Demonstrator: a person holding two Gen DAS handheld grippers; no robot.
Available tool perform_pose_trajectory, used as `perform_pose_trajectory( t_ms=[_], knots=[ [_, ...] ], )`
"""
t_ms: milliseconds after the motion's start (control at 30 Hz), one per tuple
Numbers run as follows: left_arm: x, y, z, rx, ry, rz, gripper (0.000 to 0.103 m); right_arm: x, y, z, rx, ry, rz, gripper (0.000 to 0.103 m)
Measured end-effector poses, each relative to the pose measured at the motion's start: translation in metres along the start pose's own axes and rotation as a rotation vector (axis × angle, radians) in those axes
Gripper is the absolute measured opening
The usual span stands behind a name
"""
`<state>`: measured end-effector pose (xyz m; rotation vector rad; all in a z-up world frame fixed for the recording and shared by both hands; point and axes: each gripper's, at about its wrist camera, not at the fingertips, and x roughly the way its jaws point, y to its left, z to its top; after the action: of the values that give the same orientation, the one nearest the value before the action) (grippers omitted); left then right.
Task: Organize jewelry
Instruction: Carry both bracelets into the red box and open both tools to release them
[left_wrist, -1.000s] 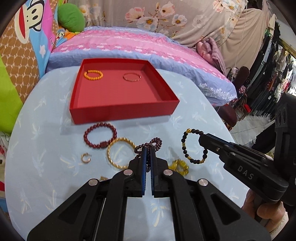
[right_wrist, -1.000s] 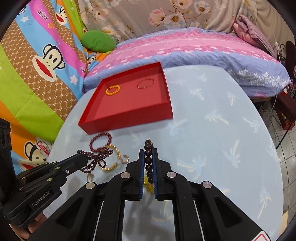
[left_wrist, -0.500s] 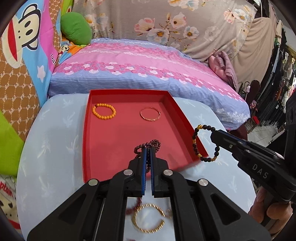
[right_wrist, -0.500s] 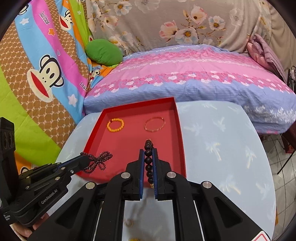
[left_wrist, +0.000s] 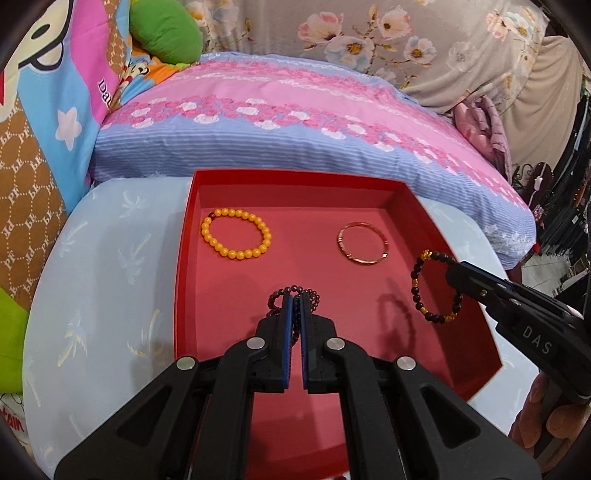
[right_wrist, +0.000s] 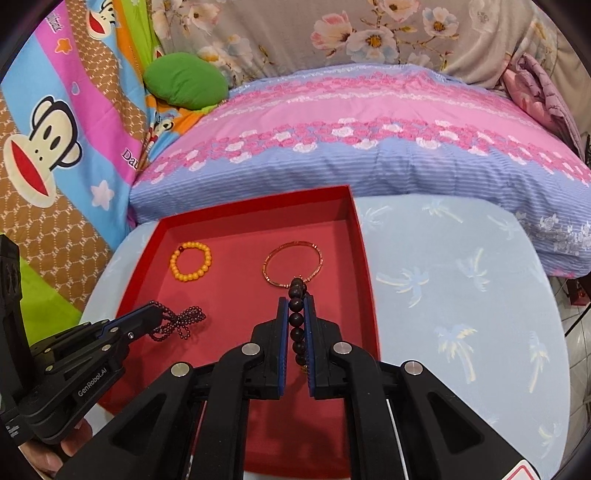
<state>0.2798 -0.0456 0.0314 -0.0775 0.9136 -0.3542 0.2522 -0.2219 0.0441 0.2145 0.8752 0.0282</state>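
A red tray (left_wrist: 186, 236) (right_wrist: 364, 266) sits on the round table. An orange bead bracelet (left_wrist: 235, 233) (right_wrist: 190, 260) and a thin rose-gold bangle (left_wrist: 362, 248) (right_wrist: 292, 266) lie at its far end. My left gripper (left_wrist: 296, 300) (right_wrist: 157, 314) is shut on a dark red small-bead strand (left_wrist: 293, 293) (right_wrist: 177, 322), held over the tray's middle. My right gripper (right_wrist: 296, 306) (left_wrist: 452, 273) is shut on a black bead bracelet with gold beads (right_wrist: 296, 317) (left_wrist: 436, 288), held over the tray's right part.
The table has a light blue cloth with palm prints (right_wrist: 461, 295). A bed with a pink and blue cover (left_wrist: 295, 122) lies right behind the table. Cartoon-print bedding and a green cushion (right_wrist: 184, 85) are at the back left.
Both grippers lifted their bracelets off the table and carried them forward over the red tray. The loose jewelry in front of the tray has dropped out of view.
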Motion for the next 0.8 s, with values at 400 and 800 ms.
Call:
perform_pose_trajectory(
  t_ms=[400, 800],
  knots=[
    [0.012, 0.011, 0.007, -0.031, -0.009, 0.032, 0.005, 0.031, 0.016, -0.002, -0.012, 0.049, 0.030, 0.020],
    [-0.006, 0.008, 0.007, -0.034, -0.047, 0.031, 0.024, -0.003, 0.007, -0.007, 0.000, -0.007, 0.013, 0.030]
  ],
)
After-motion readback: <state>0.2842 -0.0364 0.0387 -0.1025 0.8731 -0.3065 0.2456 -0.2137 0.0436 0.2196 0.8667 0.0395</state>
